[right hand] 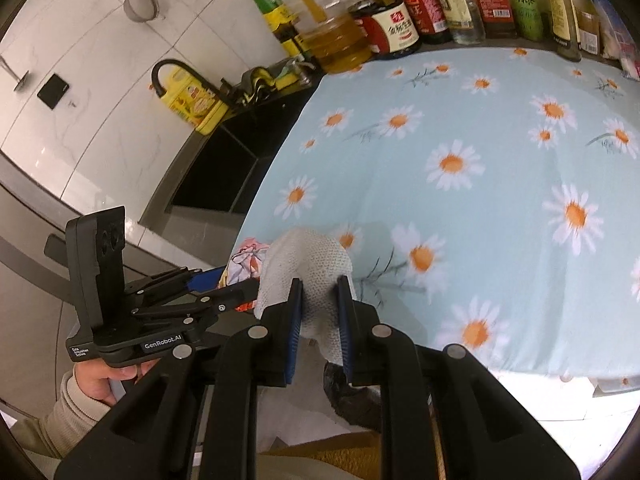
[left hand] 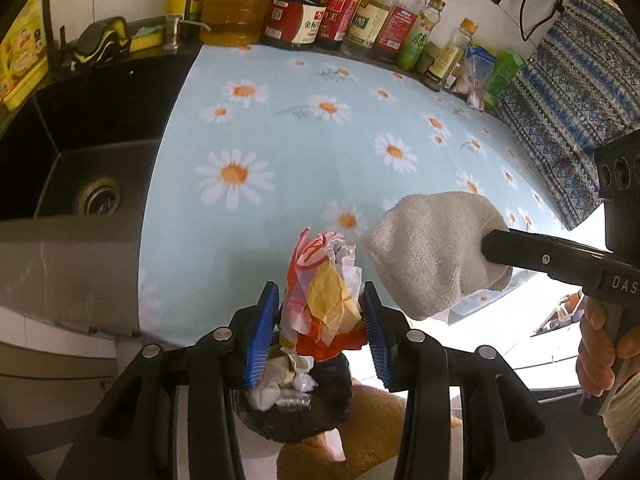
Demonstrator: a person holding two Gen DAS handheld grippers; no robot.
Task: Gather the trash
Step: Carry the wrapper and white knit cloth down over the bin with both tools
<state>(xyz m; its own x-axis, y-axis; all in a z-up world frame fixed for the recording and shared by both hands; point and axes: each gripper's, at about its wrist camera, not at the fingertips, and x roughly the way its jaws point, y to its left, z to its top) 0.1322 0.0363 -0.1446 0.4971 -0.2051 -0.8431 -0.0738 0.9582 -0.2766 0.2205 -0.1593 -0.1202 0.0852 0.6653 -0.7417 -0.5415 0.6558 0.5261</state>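
My left gripper [left hand: 320, 300] is shut on a wad of crumpled trash [left hand: 324, 300], red, yellow, pink and white paper and wrappers, held over the front edge of the daisy-print cloth [left hand: 280, 128]. Right below it a black bin [left hand: 296, 412] holds white and silvery scraps. In the right wrist view that wad [right hand: 246, 258] and the left gripper [right hand: 224, 280] show at the left. My right gripper [right hand: 318, 292] is shut on a white knitted rag [right hand: 308, 264], which in the left wrist view is the bunched rag [left hand: 432, 248] beside the trash.
A dark sink [left hand: 80, 168] lies left of the cloth. Oil and sauce bottles [left hand: 304, 8] line the back wall, with sponges [left hand: 120, 36] near the sink. A patterned blue cloth [left hand: 568, 88] hangs at the right. A hand [left hand: 600, 344] grips the right tool's handle.
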